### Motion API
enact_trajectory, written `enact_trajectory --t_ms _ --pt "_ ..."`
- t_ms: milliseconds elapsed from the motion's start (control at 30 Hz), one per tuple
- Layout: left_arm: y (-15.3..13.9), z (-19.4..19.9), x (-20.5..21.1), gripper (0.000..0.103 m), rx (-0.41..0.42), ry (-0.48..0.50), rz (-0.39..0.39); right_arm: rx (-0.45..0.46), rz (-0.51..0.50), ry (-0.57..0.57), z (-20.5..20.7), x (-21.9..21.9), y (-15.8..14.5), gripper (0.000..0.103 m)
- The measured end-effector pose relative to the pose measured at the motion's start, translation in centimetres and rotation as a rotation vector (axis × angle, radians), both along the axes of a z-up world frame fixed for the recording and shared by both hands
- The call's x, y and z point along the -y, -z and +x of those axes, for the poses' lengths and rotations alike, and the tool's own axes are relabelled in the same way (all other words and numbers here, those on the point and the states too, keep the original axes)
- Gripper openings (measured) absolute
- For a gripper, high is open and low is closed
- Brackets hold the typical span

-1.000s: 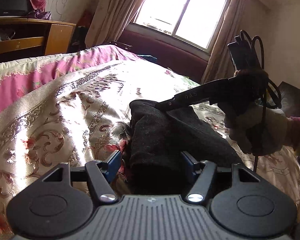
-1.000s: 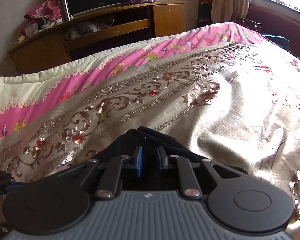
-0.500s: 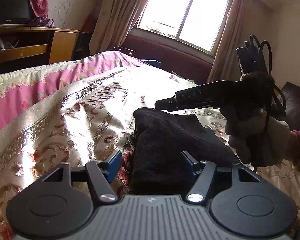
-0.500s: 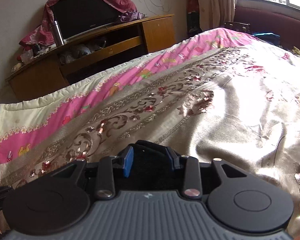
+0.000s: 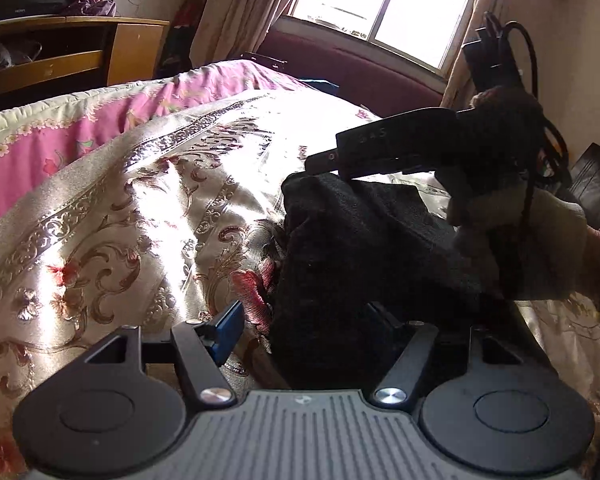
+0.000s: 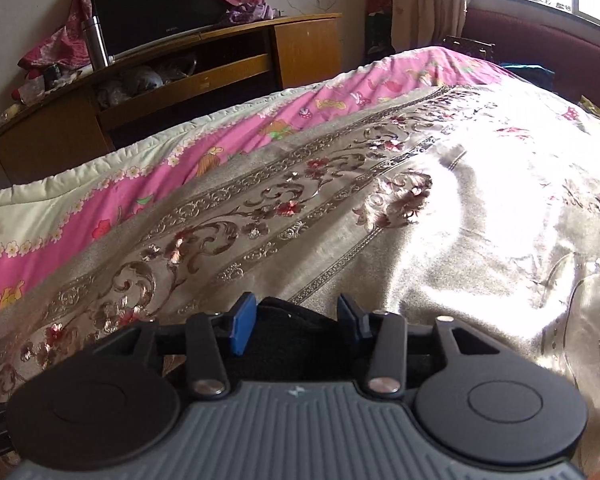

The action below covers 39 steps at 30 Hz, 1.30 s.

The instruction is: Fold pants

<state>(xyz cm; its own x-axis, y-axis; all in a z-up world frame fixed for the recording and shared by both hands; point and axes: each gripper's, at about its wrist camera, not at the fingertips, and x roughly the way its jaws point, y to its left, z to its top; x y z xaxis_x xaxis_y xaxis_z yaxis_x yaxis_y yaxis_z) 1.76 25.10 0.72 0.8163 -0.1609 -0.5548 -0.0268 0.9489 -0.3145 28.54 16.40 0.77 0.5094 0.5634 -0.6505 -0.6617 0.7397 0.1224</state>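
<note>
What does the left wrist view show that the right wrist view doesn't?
Only the left wrist view shows the right hand-held gripper from outside, its gloved hand, most of the dark pants bundle, and the left hand-held gripper, whose jaws are opening around the fabric. Only the right wrist view shows the steel flask on the cabinet and the right jaws opening over a pants edge. Both show the floral bedspread, pink quilt and wooden cabinet.

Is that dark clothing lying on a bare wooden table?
No, the dark pants lie on a shiny flowered bedspread covering a bed.
</note>
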Motion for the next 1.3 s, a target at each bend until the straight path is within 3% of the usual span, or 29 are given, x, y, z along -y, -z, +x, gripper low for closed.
enact_trajectory --t_ms 133,233,300,367,467,567,700,1000,1300 --pt "-0.7 -1.4 -0.4 0.08 -0.001 -0.038 0.028 0.018 0.097 0.055 -4.0 5.1 -2.7 0.045" --pt "0.1 -1.3 -0.2 0.08 -0.032 -0.058 0.04 0.0 0.053 0.108 -6.9 7.7 -1.7 0.045" --pt "0.5 -1.2 -0.4 0.082 -0.061 -0.078 0.026 -0.084 -0.005 0.2 -7.4 9.3 0.4 0.043" --pt "-0.1 -1.7 -0.5 0.082 -0.077 -0.102 0.015 -0.119 0.072 0.261 -8.5 11.6 0.4 0.041" --pt "-1.9 -3.5 0.3 0.08 -0.074 -0.145 0.122 -0.108 0.202 0.313 -11.4 14.5 -1.3 0.044" --pt "-3.8 -5.2 1.5 0.076 -0.047 -0.139 0.143 -0.107 0.243 0.327 -14.3 16.2 -1.4 0.044" --pt "-5.8 -6.3 4.9 0.078 -0.006 -0.098 0.168 -0.136 0.278 0.362 -17.4 17.6 -0.5 0.044" --pt "-5.8 -7.7 9.9 0.079 -0.058 -0.061 0.24 -0.132 0.322 0.431 -21.3 19.6 1.1 0.044" --pt "-6.6 -8.6 10.6 0.083 -0.06 -0.066 0.291 -0.056 0.28 0.324 -24.2 16.2 -0.1 0.055"
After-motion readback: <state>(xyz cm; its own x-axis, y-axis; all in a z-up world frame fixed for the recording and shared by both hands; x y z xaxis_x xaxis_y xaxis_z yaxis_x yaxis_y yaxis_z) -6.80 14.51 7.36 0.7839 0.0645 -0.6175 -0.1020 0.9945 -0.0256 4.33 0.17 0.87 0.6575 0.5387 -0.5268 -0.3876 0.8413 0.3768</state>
